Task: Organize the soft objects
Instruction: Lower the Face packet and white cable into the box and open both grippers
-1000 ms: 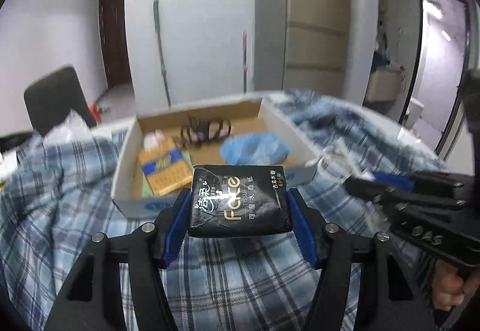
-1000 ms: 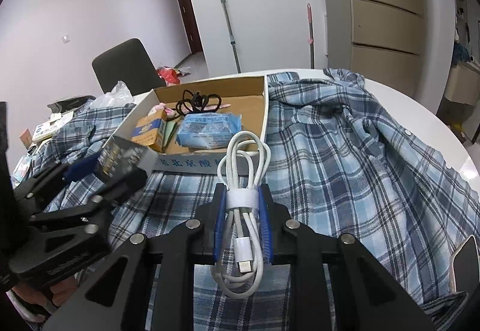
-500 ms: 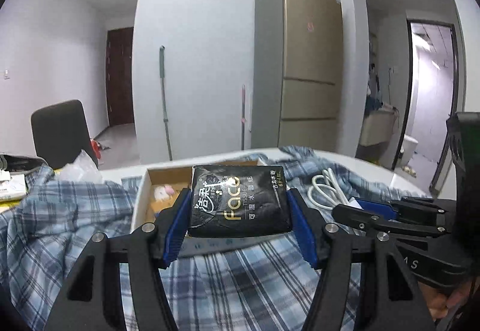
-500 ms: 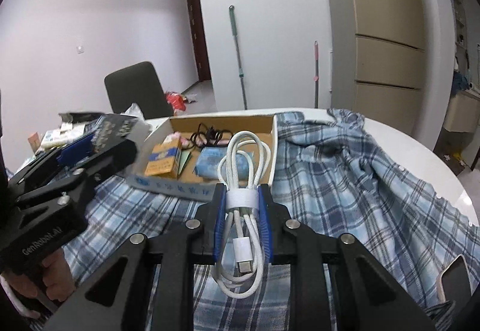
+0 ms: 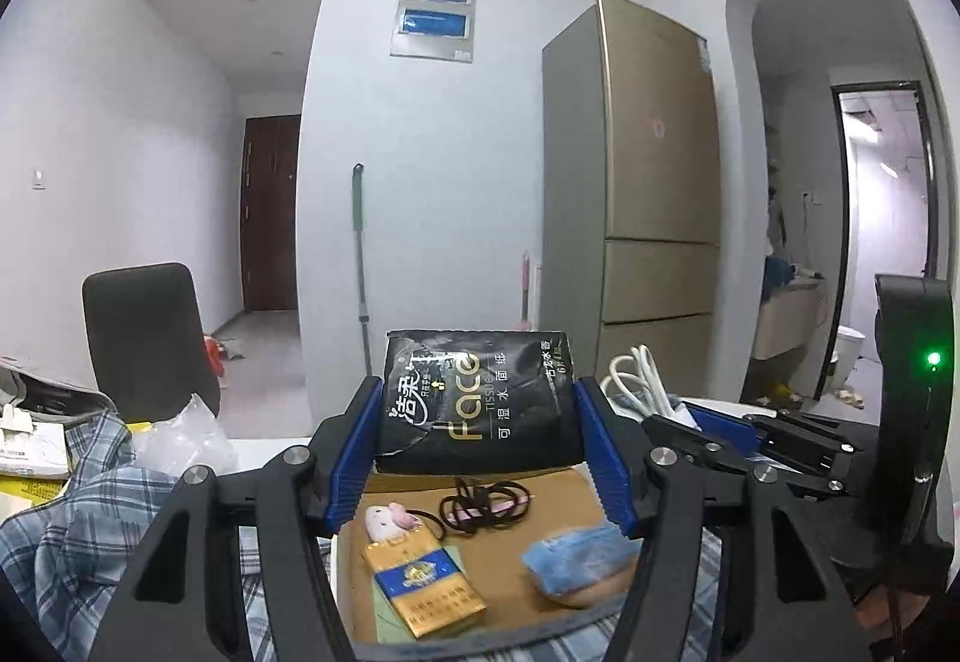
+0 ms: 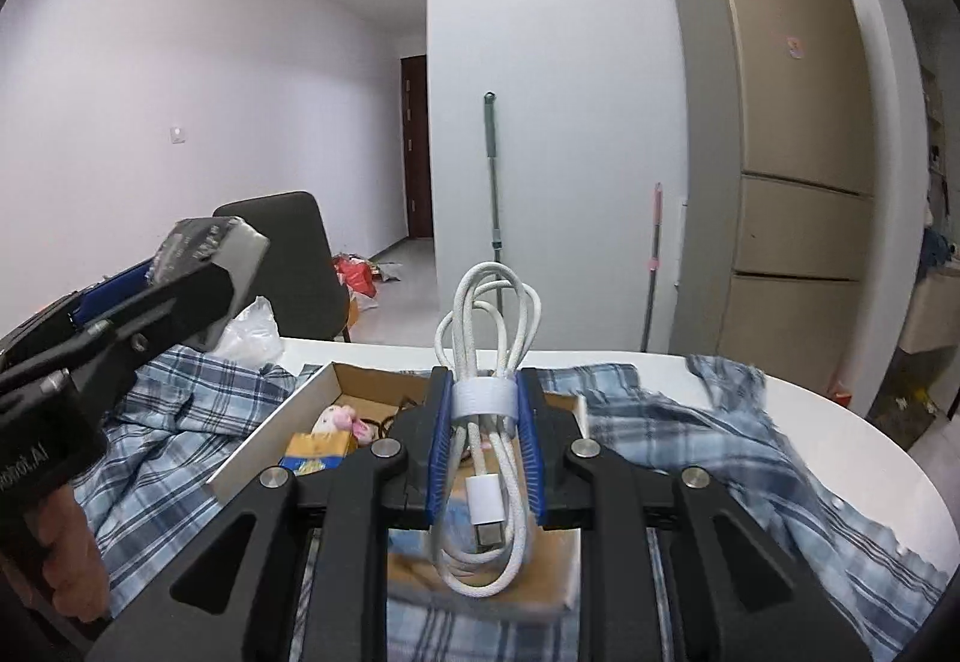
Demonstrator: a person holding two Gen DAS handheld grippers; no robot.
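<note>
- Behind the white round table [image 6: 840, 422] stand pale walls, a gold fridge [image 6: 798, 152] and a green mop handle [image 6: 493, 176].
- Across the table lies a blue plaid shirt [image 6: 690, 446], and on it sits a shallow open cardboard box [image 6: 270, 446].
- My left gripper [image 5: 477, 449] clamps a black soft tissue pack with gold lettering [image 5: 477, 401] between its blue pads, raised above the box's far side.
- My right gripper [image 6: 483, 452] is pinched narrow on a coiled white charging cable bound with a white strap [image 6: 486, 398], hanging over the box.
- Inside the box lie an orange and blue carton [image 5: 426, 590], a small pink plush [image 5: 387, 518], a black cord [image 5: 480, 503] and a light blue pouch [image 5: 576, 566].
</note>
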